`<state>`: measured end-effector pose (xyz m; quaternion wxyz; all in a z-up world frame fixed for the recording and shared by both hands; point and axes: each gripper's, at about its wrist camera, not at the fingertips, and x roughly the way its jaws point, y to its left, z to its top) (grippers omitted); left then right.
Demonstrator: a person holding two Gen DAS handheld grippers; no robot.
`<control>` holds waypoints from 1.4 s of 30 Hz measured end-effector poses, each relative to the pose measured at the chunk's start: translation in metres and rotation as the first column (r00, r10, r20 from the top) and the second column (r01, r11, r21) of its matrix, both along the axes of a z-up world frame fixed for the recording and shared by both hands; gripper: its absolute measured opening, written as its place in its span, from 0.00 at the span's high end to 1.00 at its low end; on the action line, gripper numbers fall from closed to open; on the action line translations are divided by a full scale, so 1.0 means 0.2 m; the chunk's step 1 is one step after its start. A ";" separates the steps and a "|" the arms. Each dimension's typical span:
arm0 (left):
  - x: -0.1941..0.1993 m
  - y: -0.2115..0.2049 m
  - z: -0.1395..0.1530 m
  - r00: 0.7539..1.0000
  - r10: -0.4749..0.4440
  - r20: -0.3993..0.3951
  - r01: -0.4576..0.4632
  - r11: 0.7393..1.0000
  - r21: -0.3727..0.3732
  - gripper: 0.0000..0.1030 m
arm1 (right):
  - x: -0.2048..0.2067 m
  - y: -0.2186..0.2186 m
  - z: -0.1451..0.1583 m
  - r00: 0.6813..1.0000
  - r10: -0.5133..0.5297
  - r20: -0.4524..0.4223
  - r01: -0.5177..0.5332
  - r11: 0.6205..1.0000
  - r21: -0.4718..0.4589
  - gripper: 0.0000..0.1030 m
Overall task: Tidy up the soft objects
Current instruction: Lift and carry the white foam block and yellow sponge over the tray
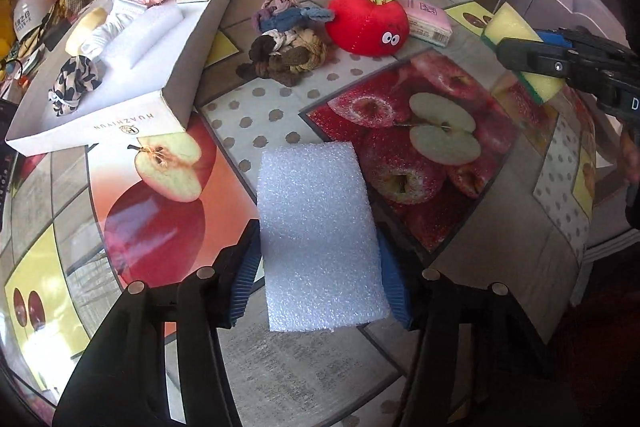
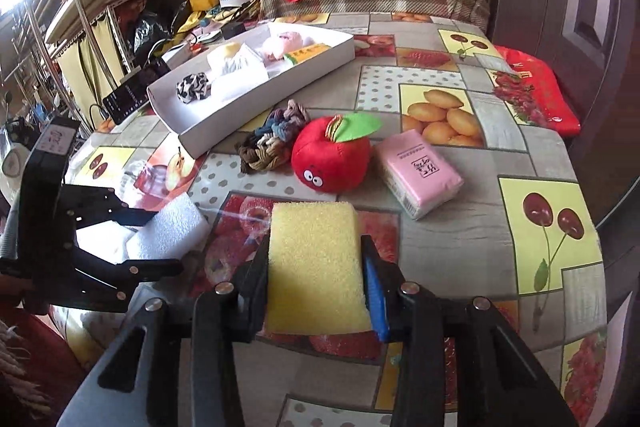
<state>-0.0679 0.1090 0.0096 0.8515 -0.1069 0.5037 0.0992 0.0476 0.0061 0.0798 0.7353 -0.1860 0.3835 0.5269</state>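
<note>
Gripper work comes first: the left gripper (image 1: 320, 267) has its blue pads against both long sides of a white foam block (image 1: 318, 239), clamped on it low over the table (image 1: 500, 235). The right gripper (image 2: 316, 271) is likewise closed on a yellow sponge (image 2: 314, 263) with a green scouring layer; whether either piece is clear of the table or touching it I cannot tell.

Beyond them, unsorted and loose on the table, lie a pile of knotted fabric hair ties (image 1: 286, 39), a red plush apple (image 1: 366, 23) just beside it, and a pink tissue pack (image 2: 420, 173) next to the apple.

Farther back, the white cardboard tray (image 1: 100, 131) already holds a black-and-white scrunchie (image 1: 74, 87), a white foam slab, a pale yellow piece, white cloth, a pink fluffy item and a yellow-green pack. So I judge the sorting roughly half done, with five things left to place.

Tray contents overlap and are hard to identify. Clutter behind the table, red bags included, is distorted and cut off.
</note>
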 end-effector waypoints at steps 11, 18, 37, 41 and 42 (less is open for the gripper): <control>-0.26 0.22 0.49 0.944 0.188 0.272 -0.212 0.975 0.061 0.47 | 0.02 0.02 0.47 0.997 -0.075 0.025 0.064 0.954 0.292 0.61; -0.58 0.47 1.13 0.782 0.290 0.551 -0.371 0.928 0.038 0.47 | 0.01 -0.02 0.89 0.987 -0.127 0.097 0.062 0.863 0.501 0.61; -1.05 0.44 2.09 0.568 0.052 0.822 -0.509 0.806 0.301 0.47 | -0.13 -0.03 1.56 0.961 -0.168 0.218 -0.067 0.627 0.776 0.61; -1.05 0.45 2.10 0.566 0.042 0.823 -0.499 0.813 0.301 0.47 | -0.17 -0.02 1.58 0.960 -0.159 0.232 -0.089 0.609 0.788 0.61; -1.05 0.45 2.11 0.566 0.041 0.823 -0.497 0.814 0.301 0.47 | -0.18 -0.01 1.58 0.959 -0.157 0.238 -0.095 0.609 0.787 0.61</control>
